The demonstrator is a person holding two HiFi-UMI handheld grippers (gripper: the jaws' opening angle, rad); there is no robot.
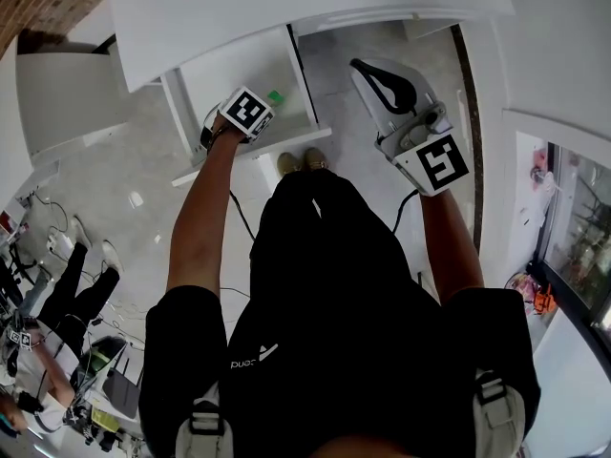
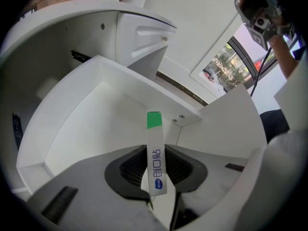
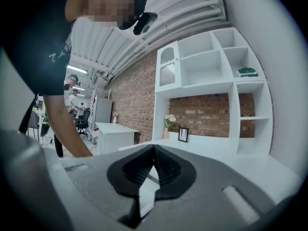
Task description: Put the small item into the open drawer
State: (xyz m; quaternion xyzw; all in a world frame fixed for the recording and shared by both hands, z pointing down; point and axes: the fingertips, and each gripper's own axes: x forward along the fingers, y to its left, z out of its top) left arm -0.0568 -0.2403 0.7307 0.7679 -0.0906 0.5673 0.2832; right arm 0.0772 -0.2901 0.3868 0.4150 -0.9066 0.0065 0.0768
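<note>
A thin white stick packet with a green tip (image 2: 155,153) juts forward from my left gripper (image 2: 157,163), which is shut on its lower end. The packet hangs over the open white drawer (image 2: 144,88), green tip toward the drawer's far right corner. In the head view the left gripper (image 1: 265,105) sits above the drawer (image 1: 224,70), with the green tip (image 1: 276,96) showing past the marker cube. My right gripper (image 1: 360,66) is held off to the right of the drawer, over the floor. Its jaws meet at the tip (image 3: 154,149) with nothing between them.
A white cabinet top (image 1: 286,8) overhangs the drawer. The person's shoes (image 1: 301,160) stand just in front of it. Another person and cables (image 1: 67,294) are at lower left. White shelves (image 3: 211,81) on a brick wall and a white desk (image 3: 113,134) appear in the right gripper view.
</note>
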